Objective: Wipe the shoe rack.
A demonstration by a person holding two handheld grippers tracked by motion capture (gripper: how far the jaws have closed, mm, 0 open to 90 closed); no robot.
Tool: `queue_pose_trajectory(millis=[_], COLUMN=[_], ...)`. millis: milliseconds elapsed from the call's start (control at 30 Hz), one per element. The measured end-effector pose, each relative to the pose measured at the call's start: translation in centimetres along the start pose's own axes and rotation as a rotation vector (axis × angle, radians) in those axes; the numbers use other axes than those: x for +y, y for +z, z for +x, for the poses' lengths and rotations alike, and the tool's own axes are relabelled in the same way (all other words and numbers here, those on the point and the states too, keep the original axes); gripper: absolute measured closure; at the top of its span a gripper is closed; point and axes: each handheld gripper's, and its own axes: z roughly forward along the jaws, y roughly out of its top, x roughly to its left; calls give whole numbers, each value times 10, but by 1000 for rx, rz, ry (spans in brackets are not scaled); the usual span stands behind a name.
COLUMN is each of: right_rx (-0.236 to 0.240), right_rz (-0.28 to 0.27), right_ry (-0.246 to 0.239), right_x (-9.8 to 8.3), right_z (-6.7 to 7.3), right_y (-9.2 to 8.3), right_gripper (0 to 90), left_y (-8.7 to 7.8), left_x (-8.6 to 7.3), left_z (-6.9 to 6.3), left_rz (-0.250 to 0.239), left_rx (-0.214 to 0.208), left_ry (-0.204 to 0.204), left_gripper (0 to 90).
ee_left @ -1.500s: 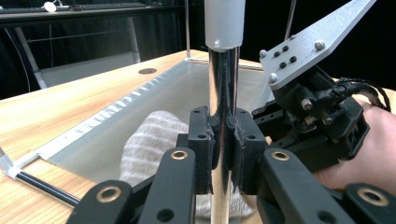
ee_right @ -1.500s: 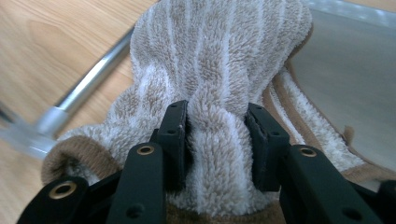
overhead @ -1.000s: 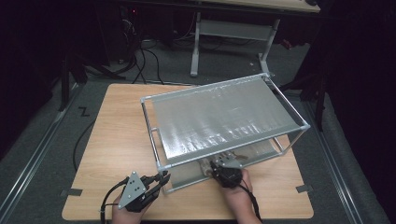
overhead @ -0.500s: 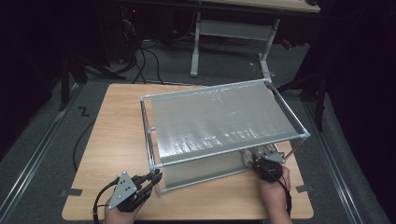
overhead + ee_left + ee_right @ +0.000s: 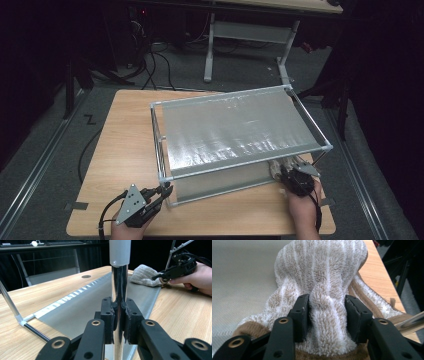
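Right gripper [image 5: 294, 172] has slid from the silver metal-tube rack's [image 5: 240, 165] front middle to its right corner. We note its jaws just opening, the striped beige-and-white terry towel [image 5: 324, 290] bunched between them on the grey lower shelf [image 5: 82, 307]. Left gripper [image 5: 120, 315] clamps tight on the rack's shiny upright post [image 5: 119, 282].
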Motion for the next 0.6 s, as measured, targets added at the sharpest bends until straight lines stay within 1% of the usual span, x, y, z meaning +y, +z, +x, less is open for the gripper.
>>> queue_pose_trajectory(millis=[33,67,133,200,333,367,433,500,533,600], right_rx=[-4,-8,8,17,39,45,56,51,62,82], right_rz=[-1,-2,6,11,15,16,15,25,29,29], right_ry=[4,-1,13,10,11,9,-13,-26,-23,-39], right_x=[0,-1,0,0,0,0,0,1,2,3], right_z=[0,1,1,2,8,11,18,26,31,40], right_y=[0,1,1,1,0,-1,-1,-2,-2,-3], right_gripper=[516,510,512,515,517,517,518,518,518,518], left_y=[0,0,0,-1,-1,-1,0,0,0,0], left_x=[0,0,0,0,0,0,0,0,0,0], left_z=[0,0,0,0,0,0,1,0,0,0], left_rz=[0,0,0,0,0,-1,-1,-1,0,0], left_rx=[-1,-1,-1,0,-2,-2,-7,-6,-6,-8], left_ry=[3,5,10,18,16,14,7,7,7,5], left_gripper=[803,802,802,800,799,799,801,802,802,803])
